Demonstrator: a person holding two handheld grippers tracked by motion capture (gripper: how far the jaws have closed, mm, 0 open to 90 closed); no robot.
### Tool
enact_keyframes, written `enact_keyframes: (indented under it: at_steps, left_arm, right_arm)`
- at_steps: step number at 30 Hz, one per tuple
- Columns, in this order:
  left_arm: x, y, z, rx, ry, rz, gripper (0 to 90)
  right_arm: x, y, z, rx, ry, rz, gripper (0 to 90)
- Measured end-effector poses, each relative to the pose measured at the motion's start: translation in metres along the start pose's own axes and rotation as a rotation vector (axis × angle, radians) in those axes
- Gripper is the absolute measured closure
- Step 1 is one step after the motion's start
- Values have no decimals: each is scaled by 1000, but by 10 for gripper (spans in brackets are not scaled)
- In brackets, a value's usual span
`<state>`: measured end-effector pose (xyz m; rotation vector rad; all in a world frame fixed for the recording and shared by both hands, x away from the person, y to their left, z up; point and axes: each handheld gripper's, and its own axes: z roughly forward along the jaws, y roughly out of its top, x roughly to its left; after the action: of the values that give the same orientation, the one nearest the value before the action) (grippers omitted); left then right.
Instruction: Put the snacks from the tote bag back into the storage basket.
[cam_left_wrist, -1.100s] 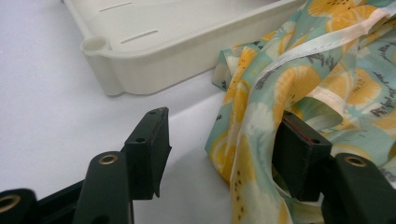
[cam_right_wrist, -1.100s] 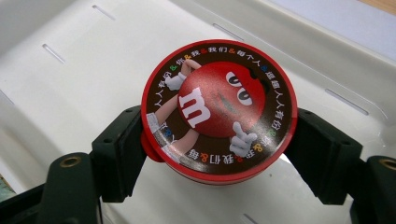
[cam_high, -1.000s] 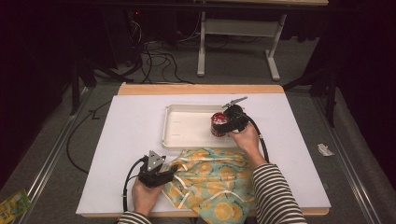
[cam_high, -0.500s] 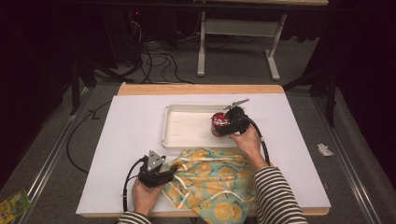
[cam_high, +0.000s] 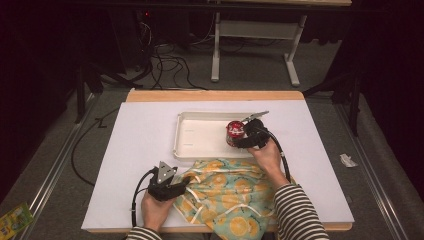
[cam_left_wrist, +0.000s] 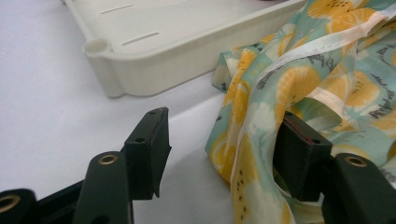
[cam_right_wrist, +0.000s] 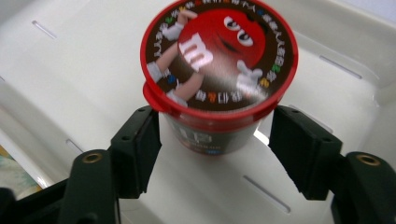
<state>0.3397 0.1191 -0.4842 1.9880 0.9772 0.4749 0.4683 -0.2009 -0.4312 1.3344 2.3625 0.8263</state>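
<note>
The candy cup stands upright in the white tray's right end, lid up. The right tool sits spread around it, barely moved since before. The left tool gapes wide at the cloth's edge.

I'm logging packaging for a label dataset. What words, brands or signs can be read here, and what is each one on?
"m": white letter on the red candy character printed on the lid of the tub, which stands in the white tray.
Ring of small coloured characters round the lid's rim: too blurred to read.
White print on the tub's dark side wall, between the jaws: too blurred to read.
Small dark lettering on the orange-print cloth: too small to read.
</note>
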Motion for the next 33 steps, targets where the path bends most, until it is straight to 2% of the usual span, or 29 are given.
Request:
enact_keyframes:
  at_steps: [4, 8, 12, 33]
  left_arm:
    - [0, 0, 0, -1, 0, 0, 406]
    - [0, 0, 0, -3, 2, 1, 406]
    - [0, 0, 0, -2, 1, 2, 405]
    - [-1, 0, 0, -4, 3, 7, 406]
  right_arm:
    - [-1, -2, 1, 8, -8, 5, 432]
    - [-1, -2, 3, 12, -18, 6, 460]
    - [-4, -3, 5, 29, -23, 34, 463]
    - [-25, -5, 14, 28, -86, 138, 468]
